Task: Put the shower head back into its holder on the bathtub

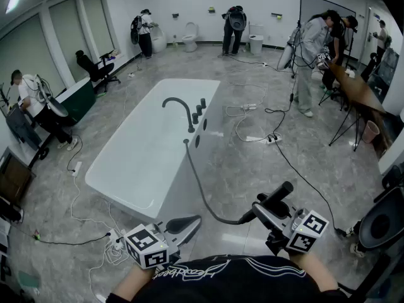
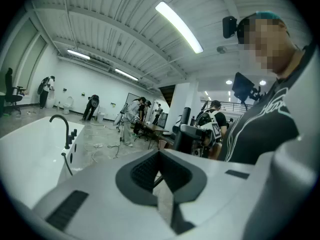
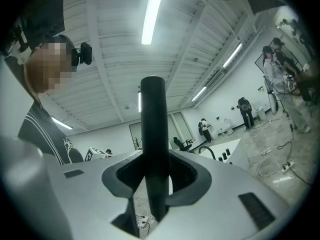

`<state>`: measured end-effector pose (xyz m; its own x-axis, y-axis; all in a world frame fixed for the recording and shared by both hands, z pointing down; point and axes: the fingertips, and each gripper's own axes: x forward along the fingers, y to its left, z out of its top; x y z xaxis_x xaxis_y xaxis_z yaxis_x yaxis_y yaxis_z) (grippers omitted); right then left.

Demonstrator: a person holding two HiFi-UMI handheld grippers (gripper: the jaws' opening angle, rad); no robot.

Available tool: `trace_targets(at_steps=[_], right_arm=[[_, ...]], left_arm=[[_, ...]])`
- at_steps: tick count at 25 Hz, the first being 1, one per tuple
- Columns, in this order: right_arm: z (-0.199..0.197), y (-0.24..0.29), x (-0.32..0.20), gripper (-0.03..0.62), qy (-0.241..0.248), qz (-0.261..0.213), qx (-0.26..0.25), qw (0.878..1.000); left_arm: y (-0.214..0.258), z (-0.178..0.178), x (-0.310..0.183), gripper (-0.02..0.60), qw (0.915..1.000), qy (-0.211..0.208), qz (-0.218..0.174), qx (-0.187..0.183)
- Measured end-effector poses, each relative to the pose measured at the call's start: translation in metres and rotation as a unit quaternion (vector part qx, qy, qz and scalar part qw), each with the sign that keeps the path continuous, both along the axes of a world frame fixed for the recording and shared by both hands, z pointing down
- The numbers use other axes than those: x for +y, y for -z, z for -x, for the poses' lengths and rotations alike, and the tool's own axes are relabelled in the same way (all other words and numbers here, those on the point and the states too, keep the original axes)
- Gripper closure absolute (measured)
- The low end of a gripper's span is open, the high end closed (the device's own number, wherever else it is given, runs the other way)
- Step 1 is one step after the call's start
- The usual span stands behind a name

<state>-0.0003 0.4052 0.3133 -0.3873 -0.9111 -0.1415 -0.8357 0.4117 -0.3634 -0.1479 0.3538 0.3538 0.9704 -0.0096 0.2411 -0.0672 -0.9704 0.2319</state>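
Lower right: right tongs [image 1: 267, 209] clamped on black shower head [image 1: 279, 193]; lower left: left tongs [image 1: 188, 223] clenched, empty; bathtub [image 1: 182, 193] at frame centre.

Robot-data lab hall, freestanding bathtub [image 1: 126, 169], toilet [image 1: 189, 38], floor cables [image 1: 240, 112], office chair [image 1: 98, 68]

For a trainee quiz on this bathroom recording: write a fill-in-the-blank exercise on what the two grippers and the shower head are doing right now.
1. The right gripper is shut on the ____ shower head.
2. The left gripper, jaws together, holds ____.
3. The hose runs from the shower head to the rim of the ____ bathtub.

Missing words: black; nothing; white.
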Motion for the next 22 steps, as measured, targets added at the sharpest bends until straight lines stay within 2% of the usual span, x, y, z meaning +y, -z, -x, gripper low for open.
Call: trace_targets(at_steps=[11, 22], right_arm=[[-0.019, 0.000, 0.025, 0.462, 0.014, -0.012, -0.007, 1.000], [-0.035, -0.007, 0.000, 0.462, 0.015, -0.005, -0.052, 0.999]], left_arm=[[-0.004, -0.023, 0.025, 0.577, 0.9999, -0.005, 0.010, -0.010], [-0.023, -0.024, 0.004, 0.577, 0.9991, 0.007, 0.028, -0.030]])
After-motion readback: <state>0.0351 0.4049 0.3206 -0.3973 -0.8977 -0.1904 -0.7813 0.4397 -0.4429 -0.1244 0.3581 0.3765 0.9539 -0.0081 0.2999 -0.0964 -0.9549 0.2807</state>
